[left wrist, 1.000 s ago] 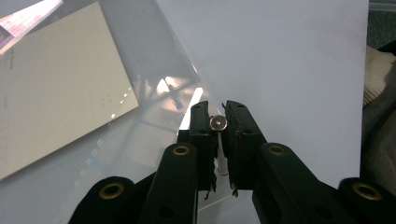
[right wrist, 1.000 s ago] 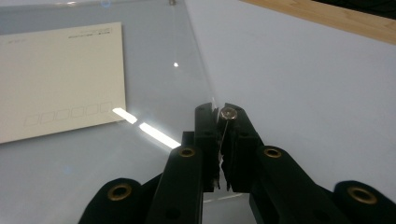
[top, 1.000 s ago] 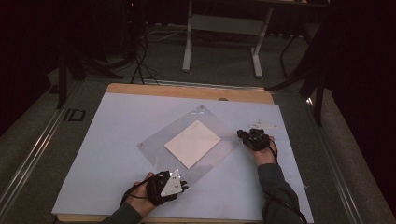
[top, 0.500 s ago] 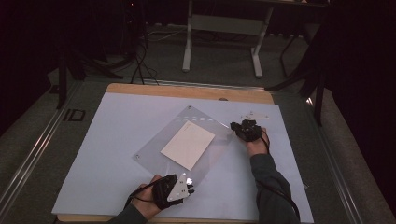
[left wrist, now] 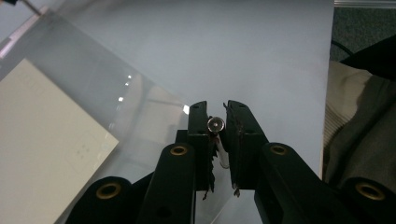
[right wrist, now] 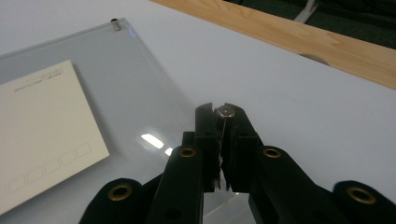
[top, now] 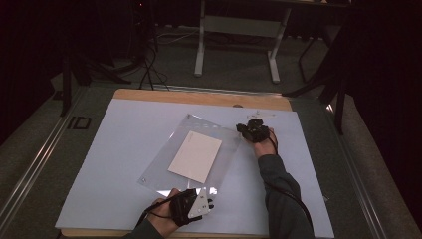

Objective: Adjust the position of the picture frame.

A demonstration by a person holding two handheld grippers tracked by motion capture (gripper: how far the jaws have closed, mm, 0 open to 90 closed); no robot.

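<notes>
The clear frame (top: 191, 154) lies flat on the white mat (top: 114, 149), turned at a slant, with a cream card (top: 195, 156) sandwiched inside it. Each gripper clamps one corner of it.

The left gripper (top: 191, 205) sits at the near edge of the mat, its grey plate up. In the left gripper view its jaws are clenched on the frame's near corner, and a small silver stud (left wrist: 215, 124) sits right between the jaw tips. The frame spreads away ahead and to the left of these jaws, and the card (left wrist: 42, 144) lies well to their left. A sleeve (left wrist: 359, 135) shows to the right of them.

The right gripper (top: 250, 130) is at the frame's far right corner, near the wooden table edge (top: 199, 97). In the right gripper view its jaws are likewise closed on the frame's edge, with another stud (right wrist: 226, 111) held between the tips. From there the frame (right wrist: 116, 93) runs off to the left of the jaws, the card (right wrist: 42, 135) lies farther left, and a third stud (right wrist: 114, 22) stands at the frame's corner far ahead and left. Bare mat (right wrist: 299, 93) lies to the right of the jaws.
</notes>
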